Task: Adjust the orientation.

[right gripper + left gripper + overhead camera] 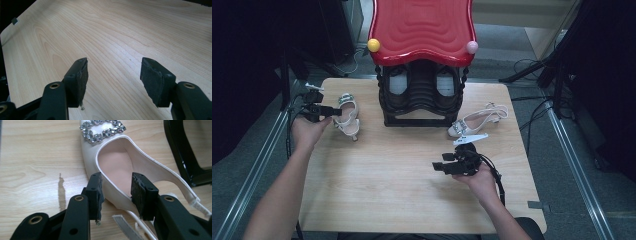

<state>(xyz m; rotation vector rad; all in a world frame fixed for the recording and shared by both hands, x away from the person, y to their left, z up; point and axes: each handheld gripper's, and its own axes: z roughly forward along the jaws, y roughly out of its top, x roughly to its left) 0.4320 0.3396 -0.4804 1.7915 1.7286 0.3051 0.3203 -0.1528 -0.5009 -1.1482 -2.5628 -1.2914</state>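
Left shoe (347, 116) lies on the bench (387, 190) just left of the black-and-red rack (422, 95), the left hand-held gripper (117, 192) spread astride its side wall, not pinching. Right shoe (477, 121) waits untouched; right hand-held gripper (113, 80) hangs spread, empty.

cream shoe (117, 170) with silver crystal buckle (102, 130); pale wood-grain table (120, 32); red-topped black rack (422, 30).

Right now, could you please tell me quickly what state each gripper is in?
Left gripper: open, jaws astride one side wall of the white shoe, pads not pressing on it.
Right gripper: open, holding nothing, over the table.
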